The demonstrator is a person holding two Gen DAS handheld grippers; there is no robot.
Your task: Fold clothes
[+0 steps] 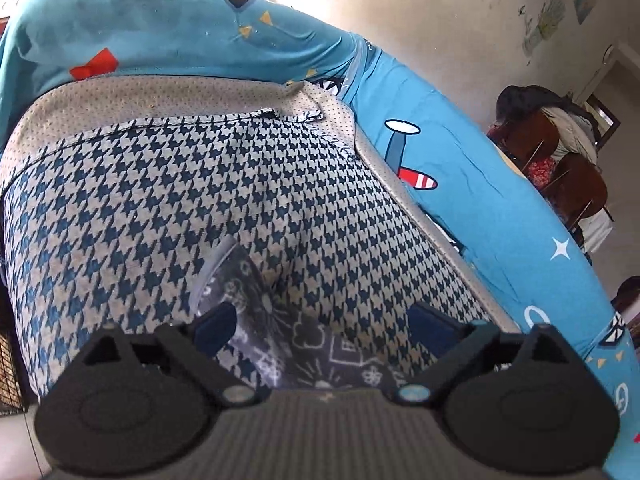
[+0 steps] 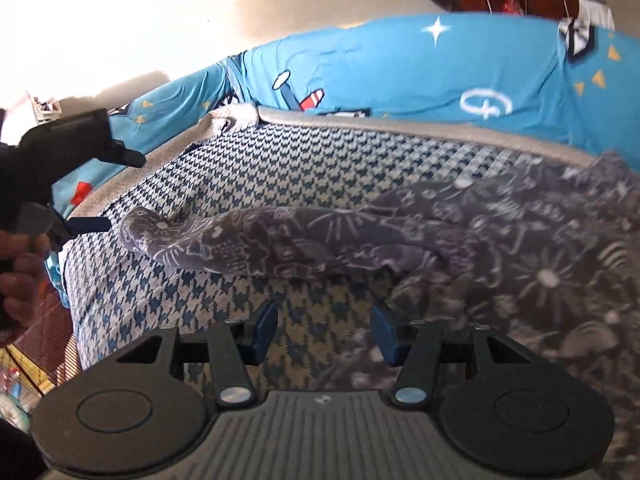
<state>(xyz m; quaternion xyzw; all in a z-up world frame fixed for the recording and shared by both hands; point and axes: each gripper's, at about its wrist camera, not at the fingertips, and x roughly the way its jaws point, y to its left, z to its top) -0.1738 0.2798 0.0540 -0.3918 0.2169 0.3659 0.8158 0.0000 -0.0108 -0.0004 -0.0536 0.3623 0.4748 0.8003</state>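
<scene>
A dark grey garment (image 2: 400,236) with white doodle print lies crumpled on a blue-and-cream houndstooth cloth (image 2: 280,160). One long part of it stretches to the left, and its bulk is blurred at the right. My right gripper (image 2: 325,330) stands partly open just above the cloth, with the garment's edge beside its right finger and only houndstooth showing between the pads. My left gripper (image 1: 324,320) is wide open over the garment's end (image 1: 248,280), which lies between its fingers untouched. In the right wrist view the left gripper (image 2: 100,188) hovers open at the garment's left tip.
The houndstooth cloth (image 1: 180,200) covers a bed with a bright blue cartoon-print sheet (image 1: 480,200). Brown chairs draped with clothes (image 1: 560,152) stand beyond the bed by a pale wall. A person's hand (image 2: 20,280) holds the left gripper.
</scene>
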